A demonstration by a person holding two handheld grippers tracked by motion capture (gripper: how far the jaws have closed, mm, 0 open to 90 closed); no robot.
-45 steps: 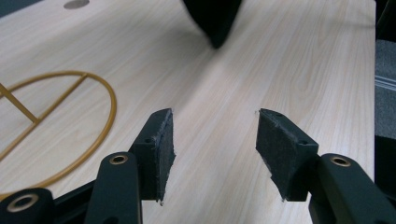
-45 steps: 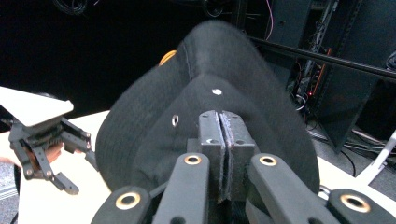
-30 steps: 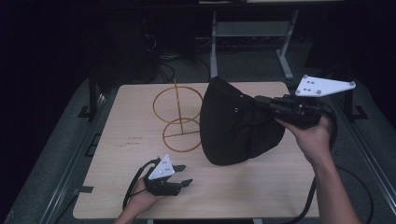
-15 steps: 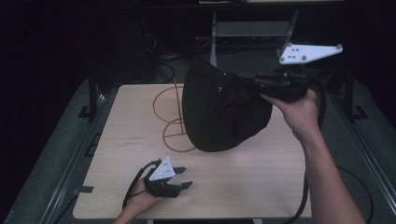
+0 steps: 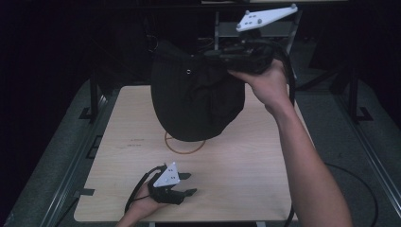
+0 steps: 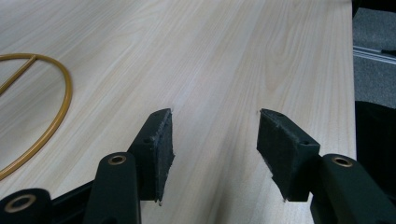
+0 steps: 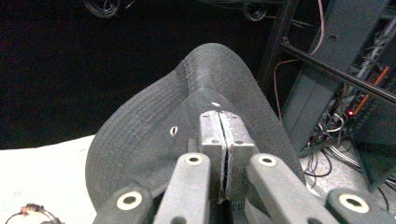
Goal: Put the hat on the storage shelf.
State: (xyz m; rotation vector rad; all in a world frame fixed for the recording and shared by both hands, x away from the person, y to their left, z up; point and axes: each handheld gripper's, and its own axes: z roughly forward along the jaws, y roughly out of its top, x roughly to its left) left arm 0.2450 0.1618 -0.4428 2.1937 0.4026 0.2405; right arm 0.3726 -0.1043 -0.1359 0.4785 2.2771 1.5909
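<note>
A black fabric hat (image 5: 196, 99) hangs in the air over the back of the wooden table (image 5: 246, 165). My right gripper (image 5: 212, 56) is shut on its edge from the right, held up by a raised hand. In the right gripper view the pads (image 7: 219, 119) pinch the hat (image 7: 140, 135) tightly. Below the hat lies the base ring of a gold wire stand (image 5: 184, 152); the hat hides the stand's upper part. My left gripper (image 5: 189, 183) rests near the table's front edge, open, with nothing between its fingers (image 6: 161, 135). The gold ring (image 6: 65, 93) curves to its left.
A metal frame and cables (image 5: 222, 28) stand behind the table in the dark. Metal rails (image 5: 90, 142) run along the table's left side. A black cable (image 5: 364, 189) loops on the floor at the right.
The right hand has lifted the hat up and to the left, over the wire stand, whose upper loops are now hidden. The left gripper has stayed put.
</note>
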